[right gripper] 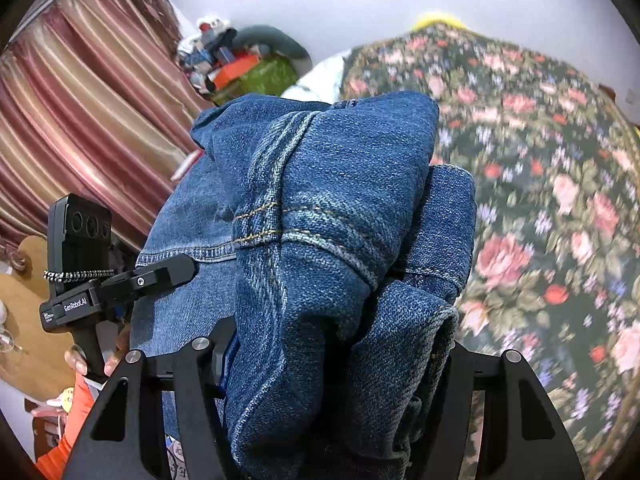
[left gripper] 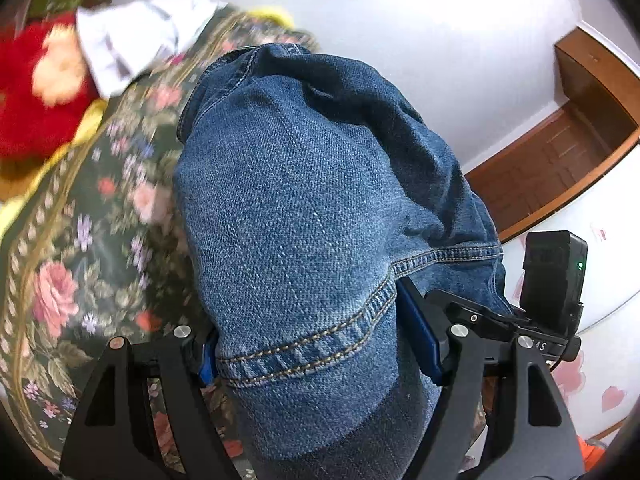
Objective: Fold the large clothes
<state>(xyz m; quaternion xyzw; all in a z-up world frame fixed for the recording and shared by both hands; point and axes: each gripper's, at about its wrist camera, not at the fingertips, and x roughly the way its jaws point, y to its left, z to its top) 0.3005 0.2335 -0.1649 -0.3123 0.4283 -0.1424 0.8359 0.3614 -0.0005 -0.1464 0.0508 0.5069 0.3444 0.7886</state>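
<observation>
A bed covered in a dark floral spread with pink roses [left gripper: 80, 248] fills the scene, white walls behind it, a brown wooden door [left gripper: 560, 160] at one side and striped pink-and-cream curtains [right gripper: 80, 100] at the other. A red plush toy [left gripper: 32, 92] and a white folded cloth [left gripper: 132, 36] lie at the far end of the bed. The blue denim garment with orange stitching [left gripper: 304, 208], bunched and thick, is raised above the spread between the two tools. The left gripper [left gripper: 308, 344] has its jaws set fairly wide, its blue pads pressed against both sides of a stitched hem. The right gripper [right gripper: 336, 352] is clamped on a thick wad of the same denim, which hides its right finger. In the right wrist view, the person's left hand [right gripper: 100, 360] grips the other tool's handle.
</observation>
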